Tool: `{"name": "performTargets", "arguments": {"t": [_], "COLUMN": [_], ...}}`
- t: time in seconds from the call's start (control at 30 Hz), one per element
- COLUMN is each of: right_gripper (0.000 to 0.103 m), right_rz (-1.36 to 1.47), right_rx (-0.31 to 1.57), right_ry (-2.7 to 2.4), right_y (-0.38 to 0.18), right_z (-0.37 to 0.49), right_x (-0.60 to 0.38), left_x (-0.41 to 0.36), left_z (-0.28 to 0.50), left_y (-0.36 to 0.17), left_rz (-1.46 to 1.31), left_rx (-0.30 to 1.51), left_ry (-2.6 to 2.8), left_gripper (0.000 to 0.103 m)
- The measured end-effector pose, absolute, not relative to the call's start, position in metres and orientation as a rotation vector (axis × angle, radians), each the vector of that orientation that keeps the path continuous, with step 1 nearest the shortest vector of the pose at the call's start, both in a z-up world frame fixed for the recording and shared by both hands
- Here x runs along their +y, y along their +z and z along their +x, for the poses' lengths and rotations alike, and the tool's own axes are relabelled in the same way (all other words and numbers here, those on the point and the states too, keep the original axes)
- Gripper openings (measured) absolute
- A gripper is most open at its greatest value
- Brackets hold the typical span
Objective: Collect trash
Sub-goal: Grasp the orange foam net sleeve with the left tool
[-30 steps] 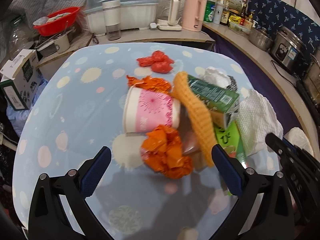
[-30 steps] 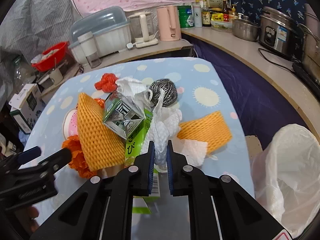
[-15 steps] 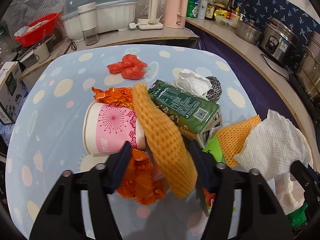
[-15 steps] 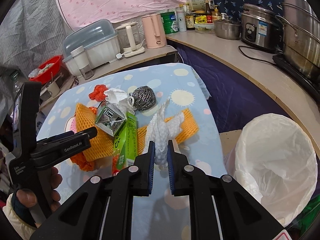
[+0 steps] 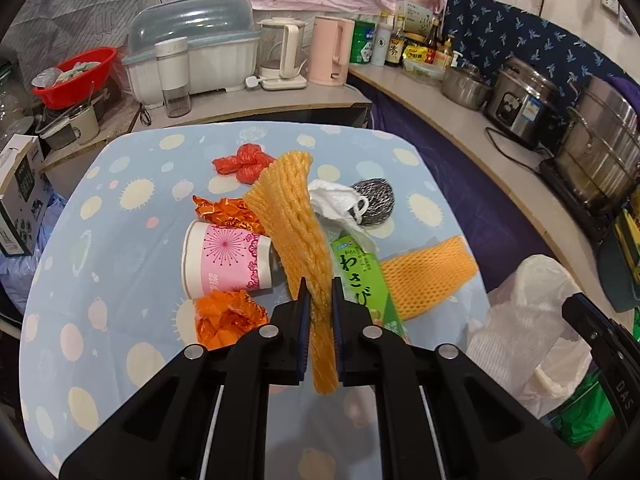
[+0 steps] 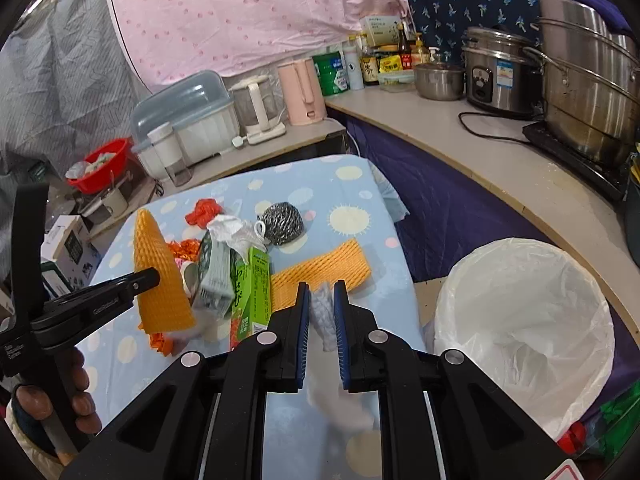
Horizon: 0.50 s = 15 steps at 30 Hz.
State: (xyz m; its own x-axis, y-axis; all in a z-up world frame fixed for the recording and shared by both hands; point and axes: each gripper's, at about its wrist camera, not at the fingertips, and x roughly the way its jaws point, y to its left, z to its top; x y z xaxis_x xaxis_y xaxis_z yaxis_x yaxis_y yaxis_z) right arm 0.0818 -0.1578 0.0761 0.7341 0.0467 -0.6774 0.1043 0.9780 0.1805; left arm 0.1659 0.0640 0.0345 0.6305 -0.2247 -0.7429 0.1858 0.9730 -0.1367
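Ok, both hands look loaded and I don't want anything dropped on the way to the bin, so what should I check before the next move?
1. Left gripper shut on the orange foam net: ok.
2. Net lifted off the pink cup and green box: cannot tell, its top end overlaps the pile.
3. Right gripper shut on the white paper towel: ok.
4. Towel secure: cannot tell, a blurred length hangs below the fingers.
5. Bin with white liner open and empty enough: ok.
6. Path from the table to the bin clear: ok.
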Motion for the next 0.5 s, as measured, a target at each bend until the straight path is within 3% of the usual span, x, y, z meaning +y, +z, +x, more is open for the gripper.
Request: {"name": "performTargets", "arguments": {"t": [0.23, 0.27, 0.33, 0.4, 0.5], "right_gripper": [0.015, 0.019, 0.061, 0.070, 0.070], "right_rz": [0.219, 0.225, 0.247, 0.271, 0.289], "right_rx": [0.728, 0.743, 0.765, 0.784, 0.859], "right_ry": [-0.045, -0.048, -0.060, -0.081, -0.070], "right_y": [0.082, 0.077, 0.065, 0.049, 0.020], "right_z": [0.057, 0.054, 0.048, 0.043, 0.045], "right_x": [-0.173, -0.176, -0.182, -0.186, -0.187], "left_x": [0.061, 0.060, 0.058, 0.056, 0.055], "left_z": [0.129, 0.124, 0.114, 0.106, 0.097], "left_y": [0.053, 0.053, 0.052, 0.048, 0.039], "left_rz": [-0.043, -0.040, -0.037, -0.033, -0.034], "left_rx": [0.829, 0.828, 0.834, 0.846, 0.872], "left_ry": [-0.260, -0.264, -0.272, -0.276, -0.274], "left_gripper": [0.009, 0.009, 0.009, 0.010, 0.010]}}
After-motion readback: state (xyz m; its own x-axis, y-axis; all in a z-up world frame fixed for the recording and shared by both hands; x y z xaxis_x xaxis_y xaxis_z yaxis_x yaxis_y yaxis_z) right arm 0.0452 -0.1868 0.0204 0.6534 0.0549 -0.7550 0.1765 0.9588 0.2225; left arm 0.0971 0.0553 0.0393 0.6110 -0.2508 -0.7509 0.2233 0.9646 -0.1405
